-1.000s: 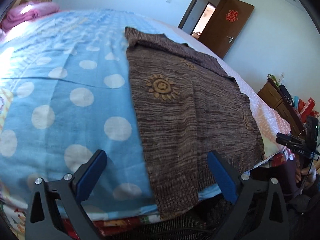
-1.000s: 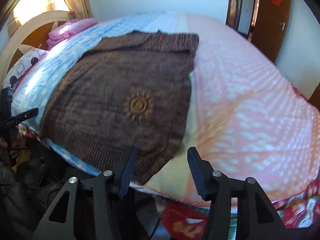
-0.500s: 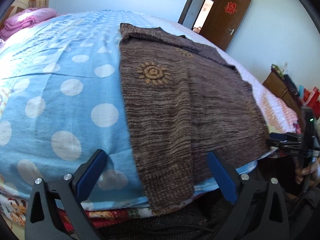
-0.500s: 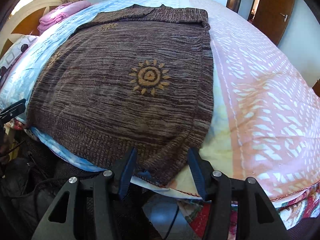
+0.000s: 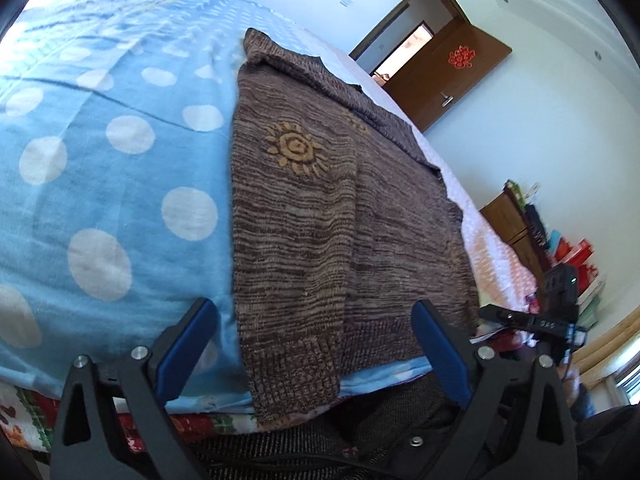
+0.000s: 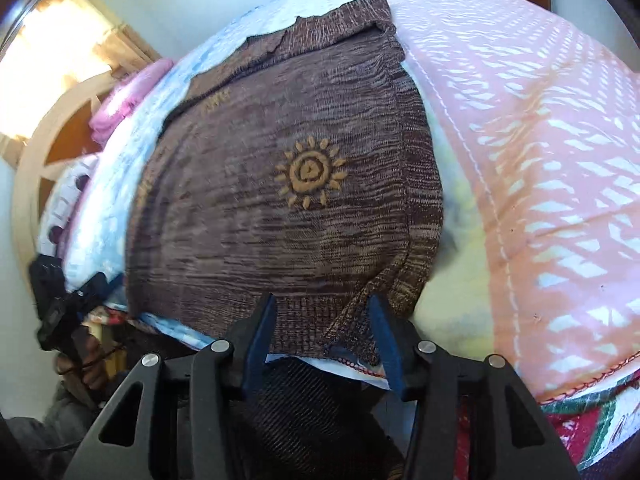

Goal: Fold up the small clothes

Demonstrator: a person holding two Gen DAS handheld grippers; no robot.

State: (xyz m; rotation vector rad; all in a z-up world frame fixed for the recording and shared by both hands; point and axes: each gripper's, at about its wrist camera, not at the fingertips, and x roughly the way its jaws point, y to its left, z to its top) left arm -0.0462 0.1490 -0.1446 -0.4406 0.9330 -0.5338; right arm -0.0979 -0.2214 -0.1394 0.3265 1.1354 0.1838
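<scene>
Brown marled knit sweater with orange sun motifs (image 5: 344, 216) lies flat, front up, on the bed, hem at the near edge and hanging a little over it, neckline toward the far side. It straddles the seam between the light-blue bedsheet with white polka dots (image 5: 100, 168) and the pink quilt with white dash pattern (image 6: 540, 120). Flat spread makes sense: hem corners are easy to reach for a first fold.

Left gripper (image 5: 316, 340), black frame with blue pads, hangs released and wide at the bed edge; the sweater's left hem corner sits between the pads but they do not press it. Right gripper (image 6: 322, 332) has just been narrowing its jaws around the right hem corner; the ribbed corner bunches up between the pads, the right pad looks to touch cloth, but a firm clench is not clear, so I read it as not yet grasping.

Likely step: pinch both hem corners, then fold up.

Knit is loose, horizontally streaked, soft, with a ribbed hem band; it will drape and stretch. Sheet looks thin and creased; quilt is stitched and puffy. Brown wooden door (image 5: 448, 80) stands open in the background.
</scene>
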